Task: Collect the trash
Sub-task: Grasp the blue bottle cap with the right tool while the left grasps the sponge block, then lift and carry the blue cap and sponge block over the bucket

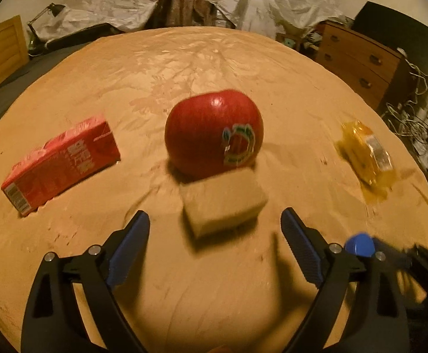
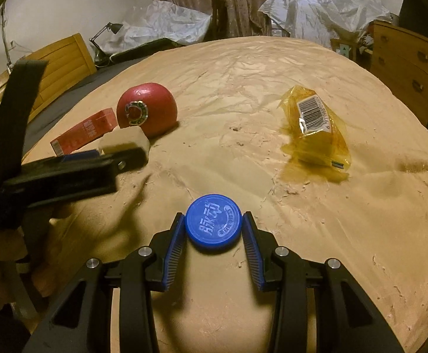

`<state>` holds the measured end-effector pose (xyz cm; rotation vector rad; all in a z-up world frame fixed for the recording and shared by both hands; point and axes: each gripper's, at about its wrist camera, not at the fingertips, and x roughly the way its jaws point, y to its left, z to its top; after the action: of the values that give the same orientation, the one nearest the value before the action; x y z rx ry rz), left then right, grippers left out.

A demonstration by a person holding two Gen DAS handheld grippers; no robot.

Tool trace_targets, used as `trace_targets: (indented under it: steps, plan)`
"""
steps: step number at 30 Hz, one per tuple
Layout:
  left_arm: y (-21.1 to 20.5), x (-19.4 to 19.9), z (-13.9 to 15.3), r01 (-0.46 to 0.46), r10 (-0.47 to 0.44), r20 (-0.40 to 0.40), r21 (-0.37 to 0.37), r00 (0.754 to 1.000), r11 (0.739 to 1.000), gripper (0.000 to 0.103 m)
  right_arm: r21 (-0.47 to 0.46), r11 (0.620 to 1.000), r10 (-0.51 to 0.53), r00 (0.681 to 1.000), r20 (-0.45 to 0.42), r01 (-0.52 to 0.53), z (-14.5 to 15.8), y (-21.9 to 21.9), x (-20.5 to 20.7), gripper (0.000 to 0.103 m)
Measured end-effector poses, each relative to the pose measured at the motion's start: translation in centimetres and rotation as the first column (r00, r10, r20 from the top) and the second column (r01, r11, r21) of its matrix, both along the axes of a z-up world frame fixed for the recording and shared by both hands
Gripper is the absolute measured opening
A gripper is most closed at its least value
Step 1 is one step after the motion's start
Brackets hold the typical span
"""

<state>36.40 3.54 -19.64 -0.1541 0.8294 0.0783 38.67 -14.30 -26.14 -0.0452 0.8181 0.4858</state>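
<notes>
Round table (image 1: 214,58) under a wrinkled tan cloth. On it: red drink carton (image 1: 61,164), red apple (image 1: 214,132), tan sponge block (image 1: 222,203), yellow wrapper (image 2: 316,132).

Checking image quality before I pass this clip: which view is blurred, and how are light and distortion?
Left wrist view: motion blur smears the sponge, apple and yellow wrapper. Right wrist view: sharper, the print on the blue cap is crisp, though the left gripper is smeared. Both views: dim warm light, soft shadows, strong fisheye bending of the table.
</notes>
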Motion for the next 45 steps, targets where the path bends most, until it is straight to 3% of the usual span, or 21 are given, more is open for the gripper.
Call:
trace_targets:
  steps: [6, 11, 14, 24, 32, 39, 45]
  plan:
    - [0.1, 0.6, -0.4, -0.078, 0.078, 0.004, 0.077, 0.997, 0.994, 0.085, 0.003, 1.0, 0.003, 1.0, 0.001, -0.003, 0.0, 0.2, 0.0, 0.041]
    - [0.1, 0.3, 0.0, -0.08, 0.078, 0.026, 0.087, 0.997, 0.993, 0.057, -0.009, 1.0, 0.007, 1.0, 0.005, -0.007, 0.1, 0.7, 0.0, 0.041]
    - [-0.2, 0.0, 0.2, -0.063, 0.061, 0.033, 0.094, 0.998, 0.994, 0.05, -0.022, 1.0, 0.008, 1.0, 0.008, -0.007, 0.1, 0.9, -0.1, 0.041]
    - [0.2, -0.9, 0.4, -0.057, 0.055, 0.04, 0.071, 0.998, 0.996, 0.046, -0.048, 0.999, 0.006, 1.0, 0.013, -0.005, 0.2, 1.6, -0.1, 0.041]
    - [1.6, -4.7, 1.7, -0.057, 0.052, 0.076, 0.053, 0.996, 0.997, 0.045, -0.059, 0.998, 0.009, 1.0, 0.026, -0.007, 0.7, 2.1, -1.7, 0.041]
    - [2.3, -10.3, 4.2, -0.048, 0.04, 0.149, 0.051, 0.988, 0.998, 0.045, -0.037, 0.999, 0.001, 0.995, 0.099, 0.003, 3.2, 2.4, -6.0, 0.041]
    - [1.9, -16.0, 7.8, -0.039, 0.024, 0.253, 0.053, 0.967, 0.998, 0.045, 0.001, 0.999, -0.037, 0.974, 0.222, 0.038, 7.1, 1.9, -12.0, 0.041]
